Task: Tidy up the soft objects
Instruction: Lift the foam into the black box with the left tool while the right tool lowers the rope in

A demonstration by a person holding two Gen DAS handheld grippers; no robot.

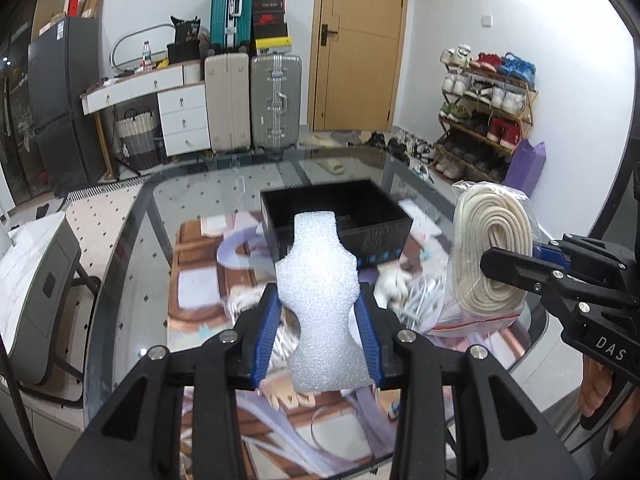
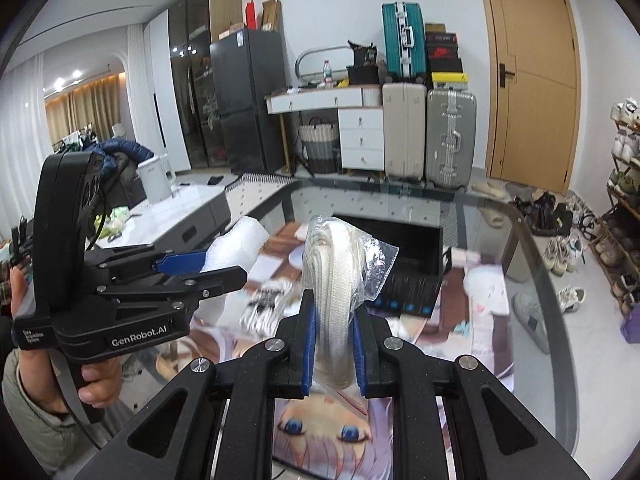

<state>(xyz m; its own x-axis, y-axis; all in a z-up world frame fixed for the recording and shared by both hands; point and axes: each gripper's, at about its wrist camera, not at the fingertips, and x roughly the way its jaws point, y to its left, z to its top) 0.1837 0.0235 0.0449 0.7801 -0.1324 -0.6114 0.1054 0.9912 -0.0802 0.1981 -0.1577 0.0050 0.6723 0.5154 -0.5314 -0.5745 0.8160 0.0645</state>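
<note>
We take the white foam piece [image 1: 318,300] first: an hourglass-shaped offcut of packing foam, which we judge to be very light, springy and easily dented. It stands upright at the centre of the left wrist view, pinched at its narrow waist between the blue pads [image 1: 267,338] of the left gripper [image 1: 320,336], whose jaws are closed on it. We judge the waist the best hold, since the wider shoulders above and below keep the piece from sliding through.

The second thing is the coiled cream webbing [image 2: 330,300], sealed in a clear plastic bag [image 2: 376,264]. We judge it soft but denser than the foam, with a slippery film; a hold across the coil itself, not the loose film, should be surer. The right gripper [image 2: 333,350] is clamped across the coil's lower part, the bag's loose top rising toward 12 o'clock.

Both loads are held clear of the glass table [image 1: 132,248] and its printed mat [image 2: 492,320]. The black box [image 1: 340,216] lies open at 12 o'clock beyond each load, and is the likely place for them.

Both grippers point forward and downward, side by side. In the right wrist view the left gripper appears at 9 o'clock, with the person's hand [image 2: 96,384] on its grip.
</note>
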